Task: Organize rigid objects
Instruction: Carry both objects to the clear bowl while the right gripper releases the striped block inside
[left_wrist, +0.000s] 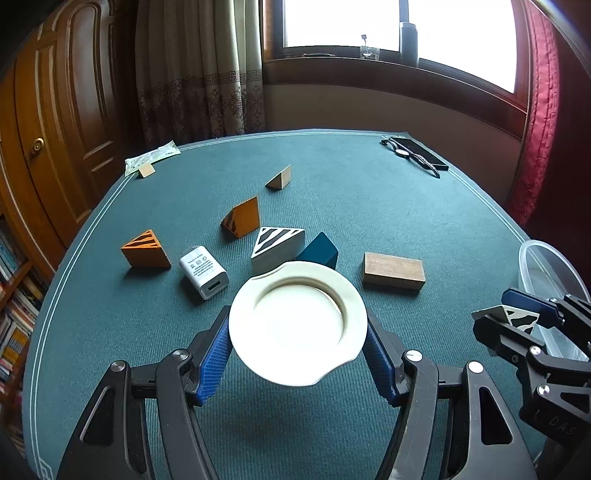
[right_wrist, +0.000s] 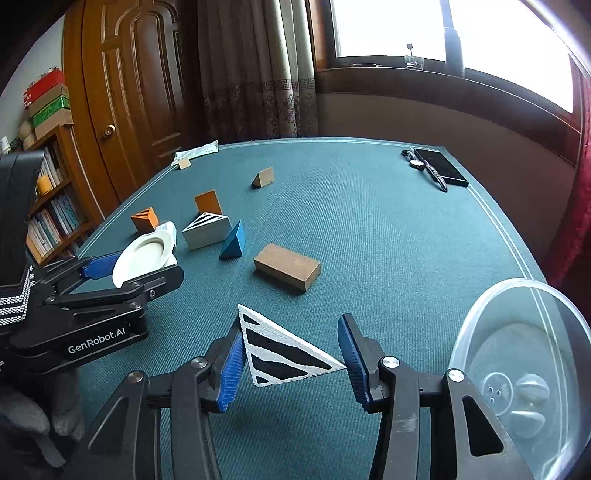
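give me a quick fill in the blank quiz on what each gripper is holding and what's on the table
1. The left gripper holds a white ____.
2. The right gripper grips a zebra-striped block shaped like a ____.
3. The clear plastic container sits on the ____ side of the table.
4. Beside the phone lies a ____.

Missing words: plate; triangle; right; wristwatch

Both wrist cams look forward low over the green table (left_wrist: 369, 192), toward the window (right_wrist: 406, 29) (left cam sits left); each sees the same scattered blocks.

Open cloth right of the brown block (right_wrist: 287, 266); wedges (right_wrist: 207, 230) crowd its left.
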